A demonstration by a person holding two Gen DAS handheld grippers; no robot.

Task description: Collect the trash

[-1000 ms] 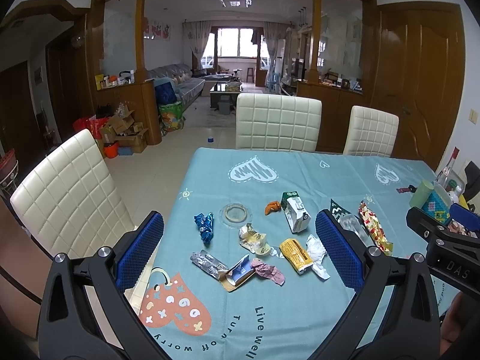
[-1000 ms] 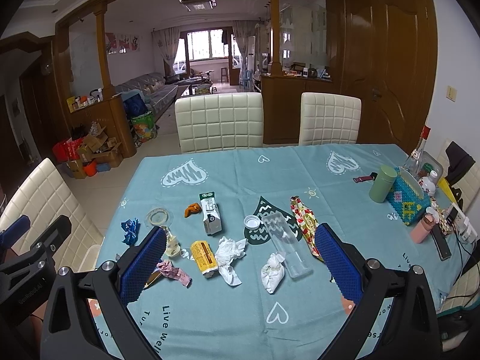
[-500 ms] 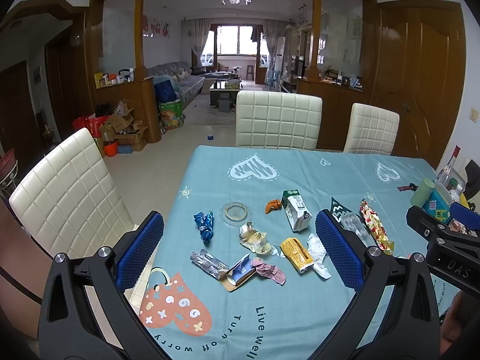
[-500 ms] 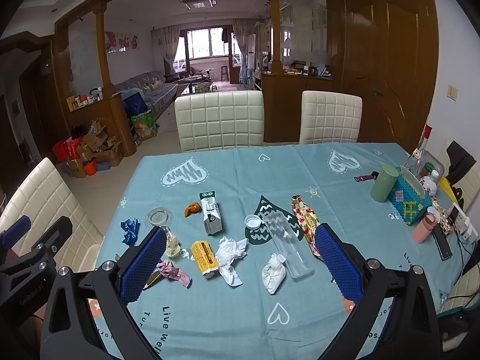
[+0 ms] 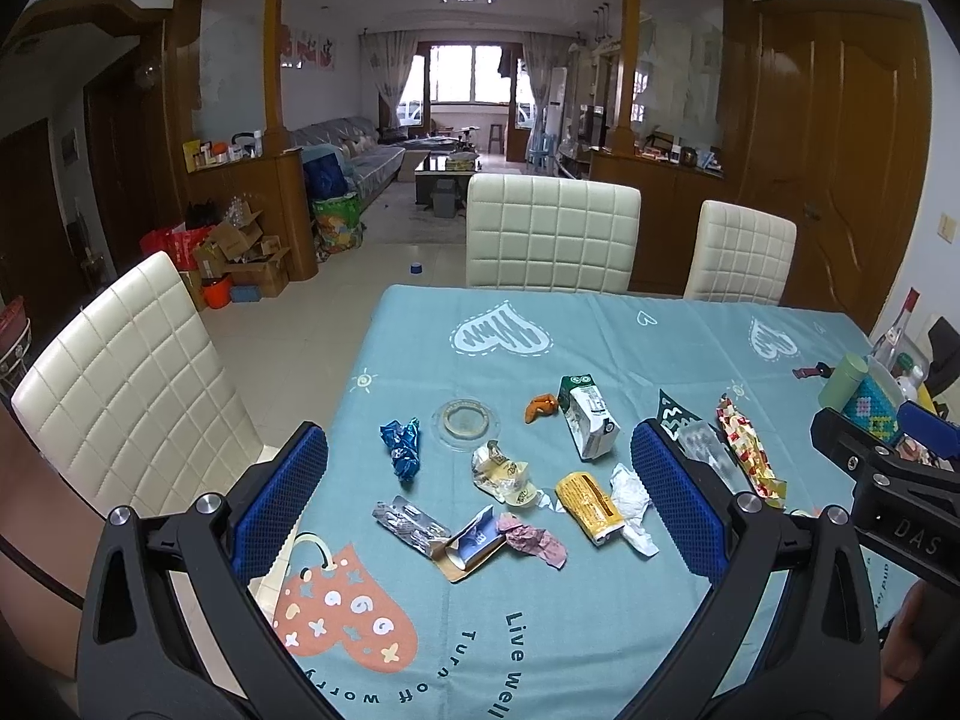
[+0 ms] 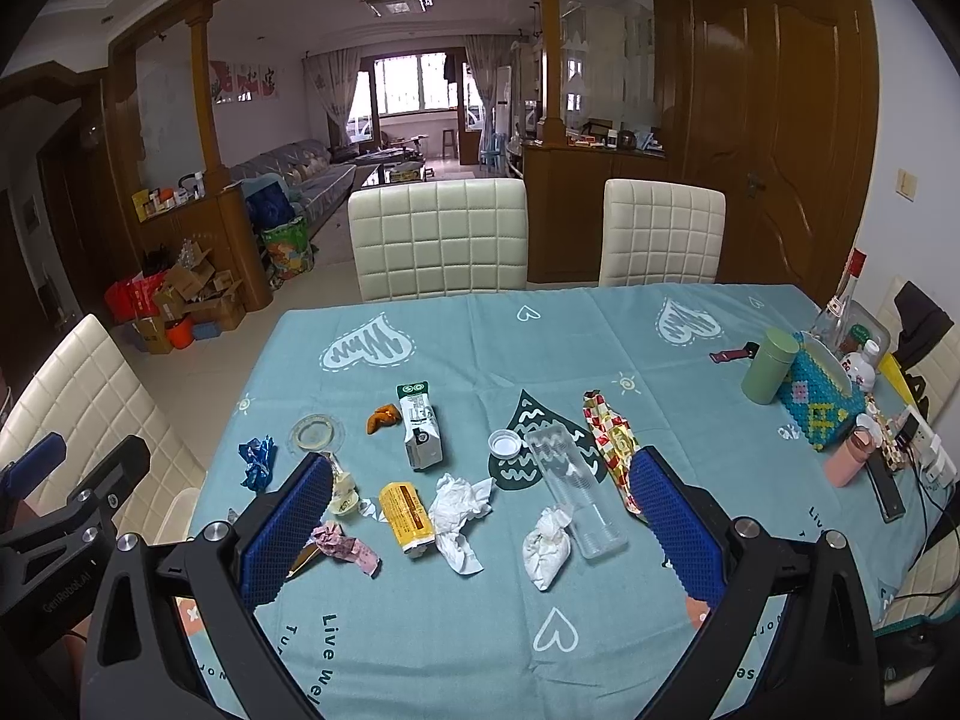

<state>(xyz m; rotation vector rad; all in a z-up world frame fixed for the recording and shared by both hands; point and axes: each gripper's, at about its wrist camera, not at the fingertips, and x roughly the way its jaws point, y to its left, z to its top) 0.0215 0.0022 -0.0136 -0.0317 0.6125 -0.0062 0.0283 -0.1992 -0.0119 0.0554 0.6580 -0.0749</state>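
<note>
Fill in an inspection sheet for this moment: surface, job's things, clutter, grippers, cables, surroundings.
Surface: teal heart-print tablecloth.
Job's things: white-green milk carton, yellow crushed carton, crumpled white tissue, clear plastic bottle, blue foil wrapper, red-gold wrapper, all loose.
Clutter: green cylindrical cup, beaded tissue box, right edge.
Grippers: left gripper, right gripper open, empty, above the table.
Cables: black cable, right edge.
Surroundings: cream quilted chairs.

matt cloth tablecloth (image 6: 456, 336), crumpled white paper (image 6: 459, 516), clear glossy plastic bottle (image 6: 573, 495)
</note>
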